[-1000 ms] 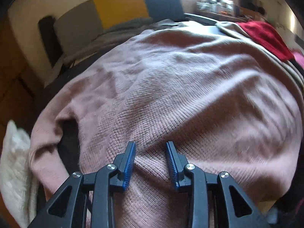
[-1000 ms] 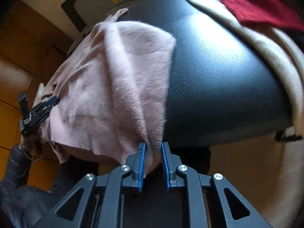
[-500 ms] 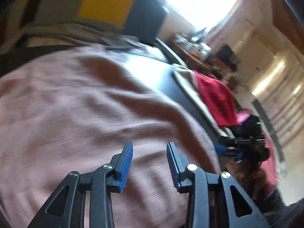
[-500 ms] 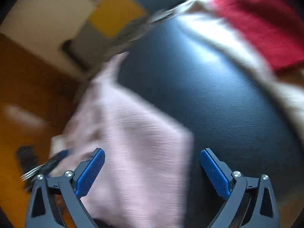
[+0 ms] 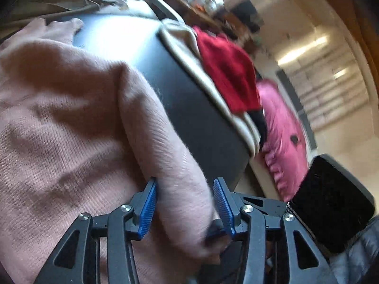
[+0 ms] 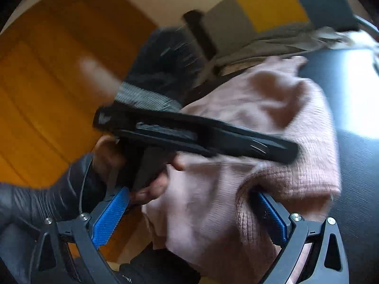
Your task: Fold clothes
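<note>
Dusty-pink knitted sweater [image 5: 71, 123] lies folded on the black padded surface [image 5: 189, 108]; left tongs [image 5: 184, 207] opening around its folded edge, right tongs [image 6: 189, 215] released wide; withdraw gently, keeping the fold undisturbed.

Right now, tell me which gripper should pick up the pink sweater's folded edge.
Left. The left gripper already straddles the pink sweater's folded edge, jaws opening. The right gripper stands wide open.

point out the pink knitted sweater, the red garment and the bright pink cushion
pink knitted sweater [image 5: 71, 127], left wrist view, on its flat knit body
red garment [image 5: 227, 71], left wrist view, on its middle
bright pink cushion [image 5: 281, 127], left wrist view, on its face
</note>
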Demonstrator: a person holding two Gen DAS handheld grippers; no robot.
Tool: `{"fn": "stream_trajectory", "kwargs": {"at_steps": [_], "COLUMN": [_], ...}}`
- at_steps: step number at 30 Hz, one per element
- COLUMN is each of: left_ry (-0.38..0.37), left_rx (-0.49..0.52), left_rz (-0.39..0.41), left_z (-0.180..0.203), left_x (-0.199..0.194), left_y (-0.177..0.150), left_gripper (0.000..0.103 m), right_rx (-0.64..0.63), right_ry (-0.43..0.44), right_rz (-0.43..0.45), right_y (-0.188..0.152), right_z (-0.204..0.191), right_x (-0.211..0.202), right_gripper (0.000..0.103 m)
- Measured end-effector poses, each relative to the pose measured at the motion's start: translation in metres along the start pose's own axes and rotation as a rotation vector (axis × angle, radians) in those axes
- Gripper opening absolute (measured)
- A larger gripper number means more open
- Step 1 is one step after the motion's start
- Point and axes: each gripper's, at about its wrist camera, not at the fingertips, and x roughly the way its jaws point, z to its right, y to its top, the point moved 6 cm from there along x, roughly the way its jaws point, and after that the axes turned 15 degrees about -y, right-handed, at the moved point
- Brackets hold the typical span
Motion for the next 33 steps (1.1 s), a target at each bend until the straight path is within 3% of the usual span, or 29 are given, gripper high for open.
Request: {"fn": "stream_trajectory", "kwargs": {"at_steps": [4, 6, 7, 9, 13, 15, 17, 19, 21, 22, 25, 27, 30, 33], "left_ry": [0.101, 0.179, 0.197, 0.194, 0.233, 0.214, 0.230, 0.213, 0.138, 0.115, 0.146, 0.158, 0.125, 0.137], "left_rx": [-0.017, -0.037, -0.056, -0.122, -0.236, -0.289, -0.349, -0.411, -0.471, -0.488, -0.415, -0.350, -0.192, -0.075], "left_rz": [-0.053, -0.020, 0.019, 0.147, 0.343, 0.434, 0.520, 0.603, 0.689, 0.717, 0.682, 0.647, 0.580, 0.478], "left_z": [-0.019, -0.033, -0.040, -0.057, -0.091, -0.102, -0.116, -0.132, -0.143, -0.146, -0.129, -0.115, -0.084, -0.066], "left_x": [-0.002, -0.013, -0.022, -0.051, -0.100, -0.119, -0.135, -0.145, -0.155, -0.158, -0.153, -0.147, -0.131, -0.105], "left_y": [-0.017, -0.026, -0.031, -0.042, -0.073, -0.094, -0.116, -0.139, -0.156, -0.161, -0.150, -0.141, -0.115, -0.093], "left_gripper": [0.045, 0.025, 0.017, 0.011, 0.007, 0.007, 0.000, 0.000, 0.001, 0.001, 0.002, 0.019, 0.032, 0.042], "right_rx": [-0.074, -0.088, -0.096, -0.096, -0.021, 0.075, 0.152, 0.192, 0.172, 0.152, 0.153, 0.223, 0.202, 0.218], "right_ry": [0.035, 0.034, 0.030, 0.065, 0.027, -0.045, -0.164, -0.290, -0.312, -0.313, -0.337, -0.285, -0.271, -0.245], "right_rz": [-0.017, -0.047, -0.051, -0.067, -0.051, -0.025, -0.007, -0.021, -0.049, -0.076, -0.137, -0.146, -0.168, -0.176], "right_y": [0.004, 0.002, -0.001, -0.003, 0.005, 0.011, 0.016, 0.020, 0.022, 0.021, 0.025, 0.029, 0.032, 0.029], "right_z": [-0.026, -0.030, -0.032, -0.034, 0.000, 0.037, 0.079, 0.111, 0.113, 0.107, 0.108, 0.112, 0.104, 0.103], "right_x": [0.029, 0.040, 0.045, 0.046, 0.030, 0.017, 0.008, 0.009, 0.017, 0.028, 0.066, 0.078, 0.089, 0.092], "right_gripper": [0.103, 0.103, 0.103, 0.103, 0.103, 0.103, 0.103, 0.103, 0.099, 0.091, 0.062, 0.058, 0.058, 0.074]}}
